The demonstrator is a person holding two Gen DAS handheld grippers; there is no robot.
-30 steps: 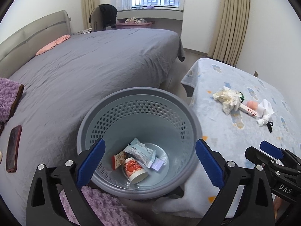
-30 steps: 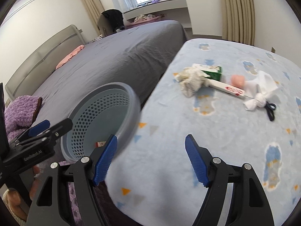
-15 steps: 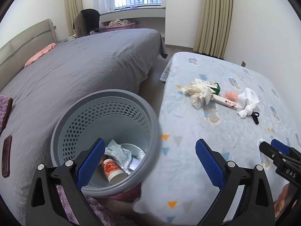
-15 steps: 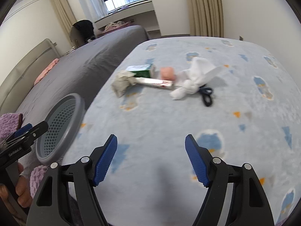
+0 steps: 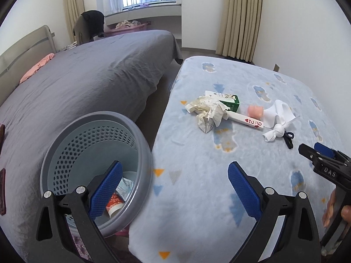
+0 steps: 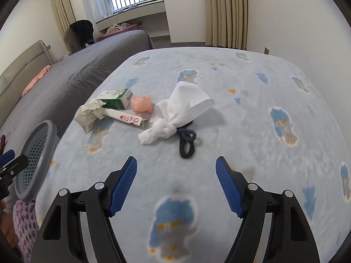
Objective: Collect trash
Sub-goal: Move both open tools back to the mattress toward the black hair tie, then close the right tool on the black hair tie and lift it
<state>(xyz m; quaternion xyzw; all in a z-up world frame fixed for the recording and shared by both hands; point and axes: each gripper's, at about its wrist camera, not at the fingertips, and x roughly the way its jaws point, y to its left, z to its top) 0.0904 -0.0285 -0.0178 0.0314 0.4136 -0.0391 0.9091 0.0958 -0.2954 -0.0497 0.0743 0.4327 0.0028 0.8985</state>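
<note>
The right gripper [image 6: 176,186] hangs with jaws spread and empty over the blue blanket [image 6: 252,114], short of the knotted white tissue [image 6: 175,114] beside the black hair tie [image 6: 186,144]: light, soft, crushable stuff, best pinched at its firm knot.
</note>
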